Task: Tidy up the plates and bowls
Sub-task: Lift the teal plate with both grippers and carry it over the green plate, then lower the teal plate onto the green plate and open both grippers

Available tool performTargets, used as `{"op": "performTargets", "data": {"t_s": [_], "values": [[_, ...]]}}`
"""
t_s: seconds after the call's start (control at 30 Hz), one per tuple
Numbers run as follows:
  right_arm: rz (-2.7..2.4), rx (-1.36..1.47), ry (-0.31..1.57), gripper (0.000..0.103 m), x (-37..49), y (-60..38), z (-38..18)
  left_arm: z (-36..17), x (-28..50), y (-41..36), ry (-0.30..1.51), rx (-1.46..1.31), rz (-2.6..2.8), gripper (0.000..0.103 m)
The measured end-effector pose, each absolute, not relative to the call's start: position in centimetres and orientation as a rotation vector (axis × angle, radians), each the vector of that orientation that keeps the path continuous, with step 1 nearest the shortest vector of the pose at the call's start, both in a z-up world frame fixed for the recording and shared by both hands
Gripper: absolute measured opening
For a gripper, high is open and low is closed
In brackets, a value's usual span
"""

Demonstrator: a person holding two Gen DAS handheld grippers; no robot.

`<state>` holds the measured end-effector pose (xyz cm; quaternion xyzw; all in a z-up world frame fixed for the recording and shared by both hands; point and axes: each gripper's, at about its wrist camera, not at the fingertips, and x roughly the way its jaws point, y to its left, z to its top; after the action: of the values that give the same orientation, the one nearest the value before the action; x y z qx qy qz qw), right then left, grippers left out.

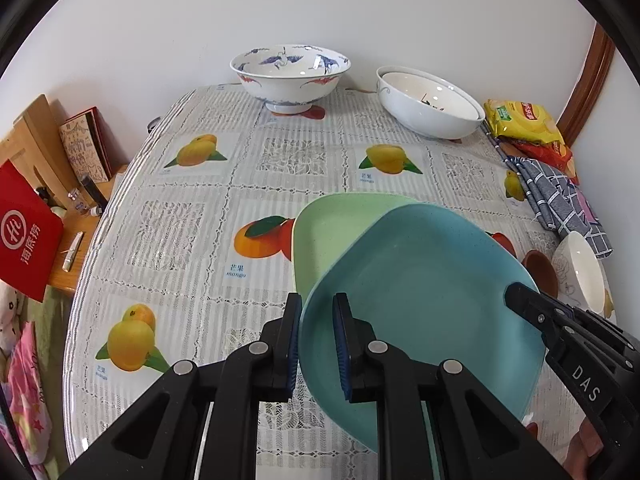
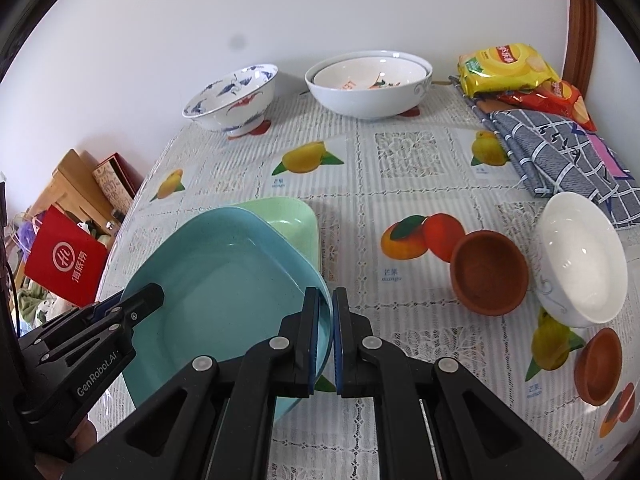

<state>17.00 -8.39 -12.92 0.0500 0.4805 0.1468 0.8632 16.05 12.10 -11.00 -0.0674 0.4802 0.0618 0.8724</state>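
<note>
A blue square plate [image 1: 424, 288] [image 2: 216, 288] is held tilted above the table, overlapping a green square plate [image 1: 332, 228] [image 2: 292, 220] that lies on the cloth. My left gripper [image 1: 318, 344] is shut on the blue plate's left rim; it also shows in the right wrist view [image 2: 132, 304]. My right gripper [image 2: 326, 336] is shut on the plate's right rim; it also shows in the left wrist view [image 1: 520, 296]. A crane-patterned bowl [image 1: 290, 74] [image 2: 236, 98] and nested white bowls [image 1: 430, 102] [image 2: 368, 82] stand at the back.
Two brown bowls [image 2: 490, 272] [image 2: 600, 366] and a white bowl [image 2: 580, 256] lie tilted on the right. Snack bags [image 2: 508, 66] and a checked cloth [image 2: 560, 156] sit at the back right. The table's left edge [image 1: 86, 260] drops to a cluttered wooden shelf [image 1: 44, 148].
</note>
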Motion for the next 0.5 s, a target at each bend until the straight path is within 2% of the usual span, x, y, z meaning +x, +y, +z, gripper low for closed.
{"op": "performTargets", "data": {"t_s": [0.5], "values": [[0.364,0.033,1.057,0.008,20.4,-5.4,-14.5,-12.2,18.1,14.2,1.033,-0.182,0.191,0.016]]}}
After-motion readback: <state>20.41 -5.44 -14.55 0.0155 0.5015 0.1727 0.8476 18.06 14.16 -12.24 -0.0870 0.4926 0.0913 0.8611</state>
